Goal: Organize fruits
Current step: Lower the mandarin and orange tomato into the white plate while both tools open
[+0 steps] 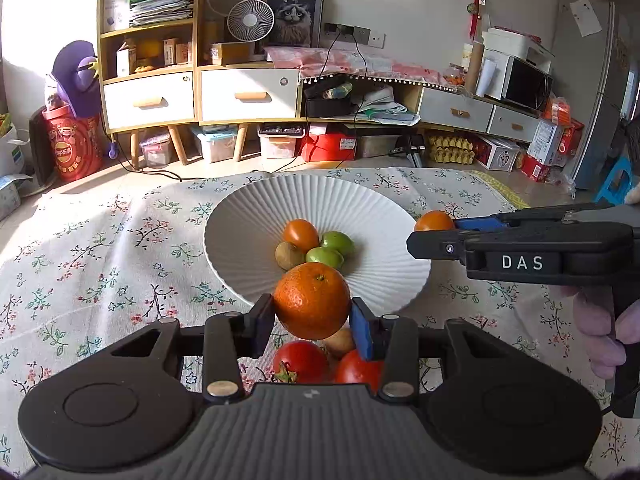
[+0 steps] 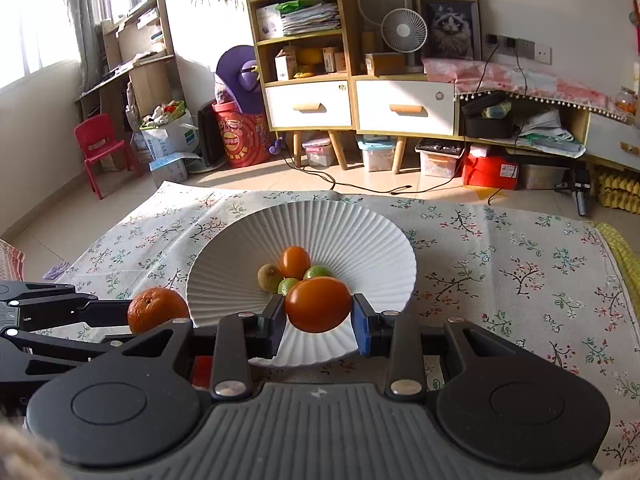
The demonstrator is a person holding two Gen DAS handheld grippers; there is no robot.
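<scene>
My left gripper is shut on a large orange and holds it at the near rim of the white ribbed plate. My right gripper is shut on a smooth orange tomato over the plate's near rim. The plate holds an orange tomato, two green fruits and a kiwi. Two red tomatoes and a brownish fruit lie on the cloth under my left gripper. The right gripper also shows in the left wrist view, and the large orange shows in the right wrist view.
The plate sits on a floral tablecloth on a low table. Beyond the table's far edge are floor cables, storage boxes and wooden cabinets. A red child's chair stands far left.
</scene>
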